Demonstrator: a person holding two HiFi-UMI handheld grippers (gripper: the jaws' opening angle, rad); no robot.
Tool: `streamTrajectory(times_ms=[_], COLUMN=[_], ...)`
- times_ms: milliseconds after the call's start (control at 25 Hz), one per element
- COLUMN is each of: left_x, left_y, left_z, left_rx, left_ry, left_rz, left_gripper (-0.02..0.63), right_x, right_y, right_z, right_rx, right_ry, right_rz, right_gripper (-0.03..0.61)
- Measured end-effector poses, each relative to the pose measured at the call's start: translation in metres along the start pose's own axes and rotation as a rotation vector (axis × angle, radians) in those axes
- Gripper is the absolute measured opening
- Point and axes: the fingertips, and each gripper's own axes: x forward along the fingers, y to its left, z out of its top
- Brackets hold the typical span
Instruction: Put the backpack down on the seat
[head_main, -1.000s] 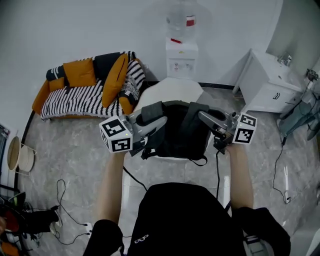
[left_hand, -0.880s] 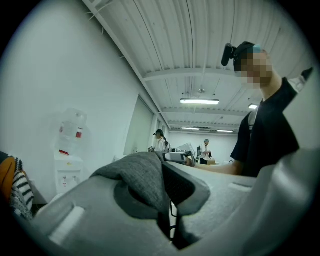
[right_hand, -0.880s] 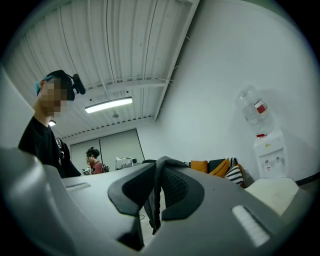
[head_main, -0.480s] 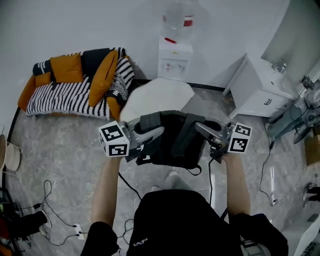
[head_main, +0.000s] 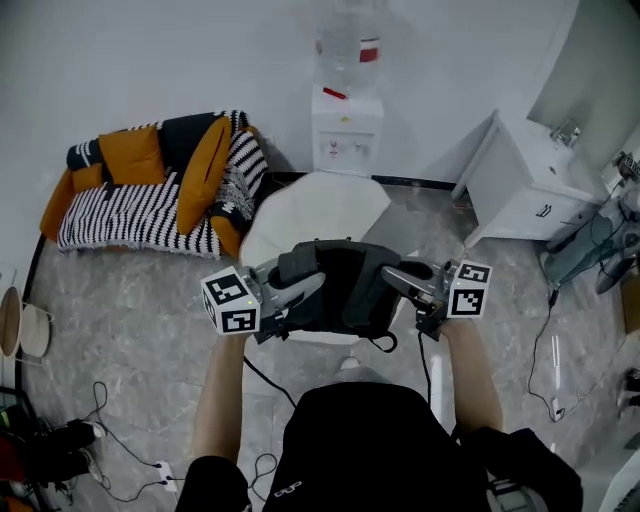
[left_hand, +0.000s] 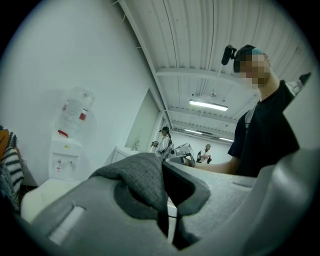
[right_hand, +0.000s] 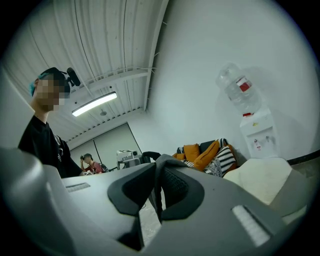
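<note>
At my own hands, nearest the camera: left claw (head_main: 302, 284) clenched on a grey woven strap (left_hand: 142, 175), right claw (head_main: 398, 276) clenched on a dark mesh-faced strap (right_hand: 169, 186). Both claws lie level and point inward at each other. The backpack (head_main: 340, 295) hangs between them, black, its width spanning claw to claw. Neither hand is nearer the load; the grip looks symmetric. Directly beneath and just beyond the pack is the white seat (head_main: 318, 205). The pack covers its near half, and the far half shows bare past the top edge. Judgement: the coming move is straight down, perhaps slightly away from me, with both claws sinking together so the pack lands flat. From overhead I cannot tell whether the pack's underside is already touching the cushion. The two gripper views confirm fabric pinched between the pads, which the head view cannot resolve, but they show the seat only as a pale slab past the jaws. Only the head view gives pack over seat. Farther off: striped sofa (head_main: 140, 200), water dispenser (head_main: 345, 130), white cabinet (head_main: 520, 185).
</note>
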Motion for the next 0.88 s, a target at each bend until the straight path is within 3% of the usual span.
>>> streamTrajectory(times_ms=[160,480,680,880], left_x=[0.015,0.026,0.033,0.031], left_y=[0.025,0.053,0.074,0.097], left_z=[0.008,-0.017,-0.035,-0.070], left_rx=[-0.022,-0.138,-0.218,-0.288], left_ry=[0.002,0.011,0.026,0.068], left_rz=[0.029,0.107,0.100,0.111], left_gripper=[0.028,0.028,0.028,0.028], right_x=[0.000,0.005,0.006,0.016], right_y=[-0.030,-0.070,-0.100,-0.125], right_z=[0.013,-0.002,-0.022,-0.059], right_rx=[0.027,0.087,0.130,0.219], right_ry=[0.025,0.073,0.097,0.096], right_rz=[0.022,0.051,0.071,0.038], right_gripper=[0.038,0.038,0.038,0.038])
